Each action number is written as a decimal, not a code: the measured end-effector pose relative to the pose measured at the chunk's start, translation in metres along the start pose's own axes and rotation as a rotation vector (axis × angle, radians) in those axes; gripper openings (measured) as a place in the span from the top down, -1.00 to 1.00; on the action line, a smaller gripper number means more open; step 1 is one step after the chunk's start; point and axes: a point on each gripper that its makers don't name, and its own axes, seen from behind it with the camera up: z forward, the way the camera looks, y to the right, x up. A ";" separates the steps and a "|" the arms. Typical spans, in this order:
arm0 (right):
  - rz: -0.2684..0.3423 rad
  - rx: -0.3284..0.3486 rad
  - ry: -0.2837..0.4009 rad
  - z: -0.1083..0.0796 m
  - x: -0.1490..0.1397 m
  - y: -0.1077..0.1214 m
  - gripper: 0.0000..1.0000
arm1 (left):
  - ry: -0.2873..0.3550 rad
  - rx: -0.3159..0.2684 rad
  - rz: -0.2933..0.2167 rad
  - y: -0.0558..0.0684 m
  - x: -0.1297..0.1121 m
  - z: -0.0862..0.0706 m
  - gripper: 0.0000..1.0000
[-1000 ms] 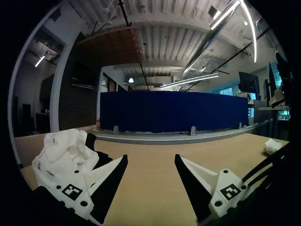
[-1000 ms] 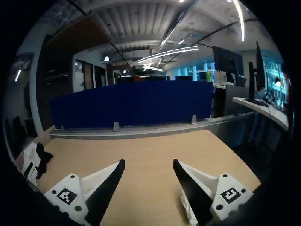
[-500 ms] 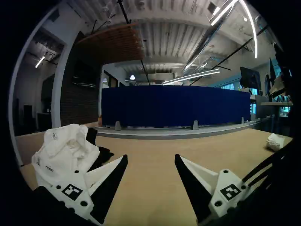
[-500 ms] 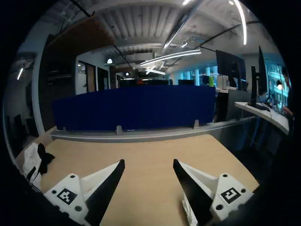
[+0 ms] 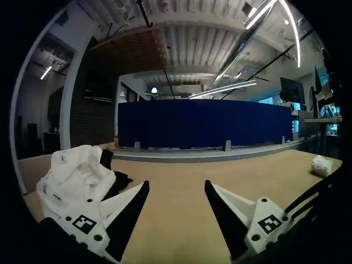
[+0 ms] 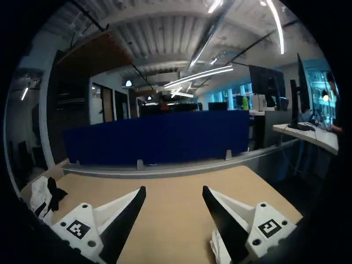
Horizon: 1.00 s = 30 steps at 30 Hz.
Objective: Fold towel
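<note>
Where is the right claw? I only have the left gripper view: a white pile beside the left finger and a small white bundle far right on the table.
Observer: The right claw is open above the wooden table, with nothing between its fingers.
Reviewer: Is any cloth near it?
Observer: Yes, a white cloth lies on the table right beside its right finger, partly hidden by it.
Reviewer: And the pile, seen from there?
Observer: The white pile sits at the table's far left edge, well away from the right claw, with a black cloth against it.
</note>
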 end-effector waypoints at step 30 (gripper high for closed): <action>-0.055 0.026 0.101 0.018 -0.150 0.040 -0.99 | -0.001 0.000 -0.001 0.001 0.001 0.000 -0.87</action>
